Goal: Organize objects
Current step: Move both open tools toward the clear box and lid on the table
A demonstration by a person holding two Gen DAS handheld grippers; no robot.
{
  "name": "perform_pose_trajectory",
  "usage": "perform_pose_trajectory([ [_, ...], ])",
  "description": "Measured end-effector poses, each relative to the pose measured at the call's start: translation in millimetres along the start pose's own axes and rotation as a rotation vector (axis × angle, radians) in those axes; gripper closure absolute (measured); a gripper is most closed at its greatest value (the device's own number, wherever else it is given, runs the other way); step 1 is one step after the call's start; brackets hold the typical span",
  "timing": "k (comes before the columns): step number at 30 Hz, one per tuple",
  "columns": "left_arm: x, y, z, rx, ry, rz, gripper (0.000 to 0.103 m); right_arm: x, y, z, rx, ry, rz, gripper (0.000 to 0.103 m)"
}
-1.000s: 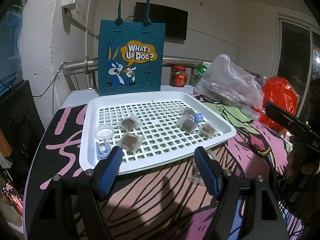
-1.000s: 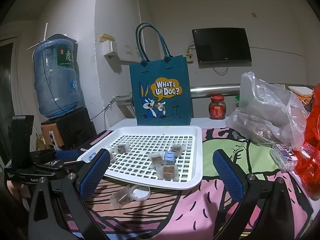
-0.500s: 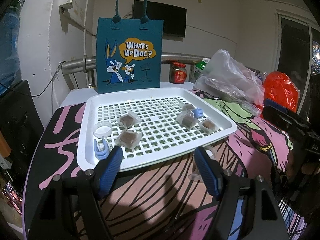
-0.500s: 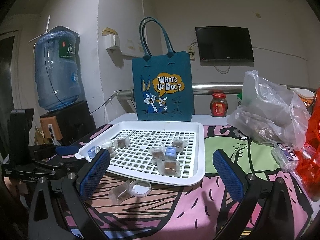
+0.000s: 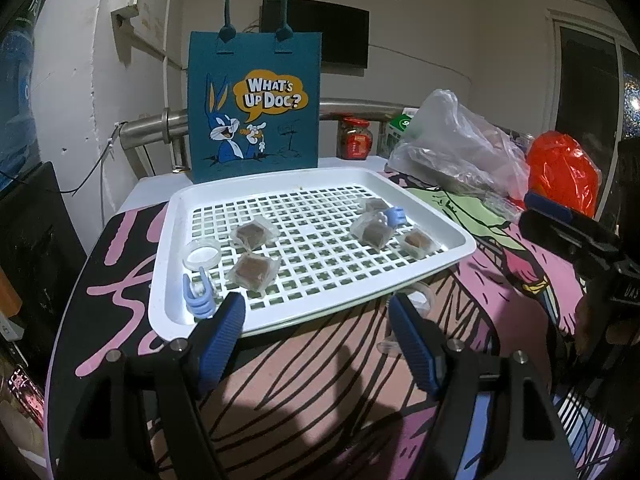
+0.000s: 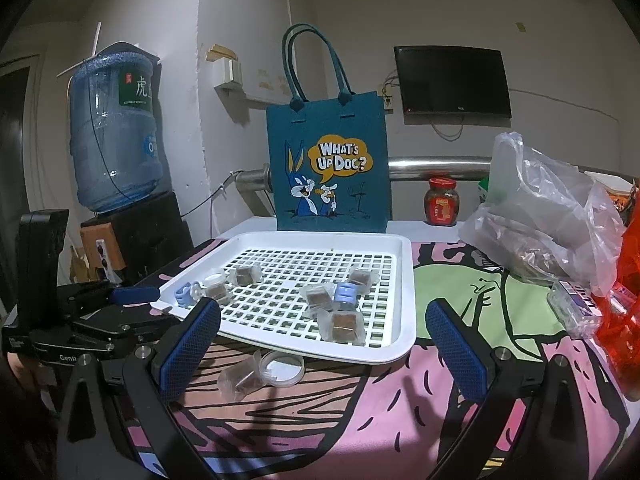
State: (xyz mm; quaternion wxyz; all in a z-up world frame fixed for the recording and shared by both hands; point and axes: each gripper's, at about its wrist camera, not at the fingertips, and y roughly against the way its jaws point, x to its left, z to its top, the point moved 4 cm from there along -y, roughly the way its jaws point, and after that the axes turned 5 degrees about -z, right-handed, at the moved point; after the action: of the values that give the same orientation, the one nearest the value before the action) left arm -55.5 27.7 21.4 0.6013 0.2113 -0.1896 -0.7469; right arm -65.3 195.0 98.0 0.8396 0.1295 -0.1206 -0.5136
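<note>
On the cartoon-print tablecloth (image 6: 400,412), a wrapped cube (image 6: 240,378) and clear lid (image 6: 282,368) lie just outside the white tray (image 6: 404,280). Your right gripper (image 6: 324,348), jaws apart and empty, sits nearer; the left gripper (image 5: 316,332) gapes empty too.

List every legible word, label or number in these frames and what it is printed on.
"WHAT'S UP DOC?": teal tote bag.
"虎": green label on the water jug; smaller print unreadable.
"GenR": left gripper body, cut off.
Red jar label, TV logo: too small to read.
</note>
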Motion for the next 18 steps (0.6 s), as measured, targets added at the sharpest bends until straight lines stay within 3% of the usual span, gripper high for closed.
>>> perform_pose_trajectory([
  [18,-0.7,-2.6,-1.6,0.013,-0.001,-0.007,0.029,-0.4,-5.2,-3.4,0.029,-0.001,-0.002,0.0],
])
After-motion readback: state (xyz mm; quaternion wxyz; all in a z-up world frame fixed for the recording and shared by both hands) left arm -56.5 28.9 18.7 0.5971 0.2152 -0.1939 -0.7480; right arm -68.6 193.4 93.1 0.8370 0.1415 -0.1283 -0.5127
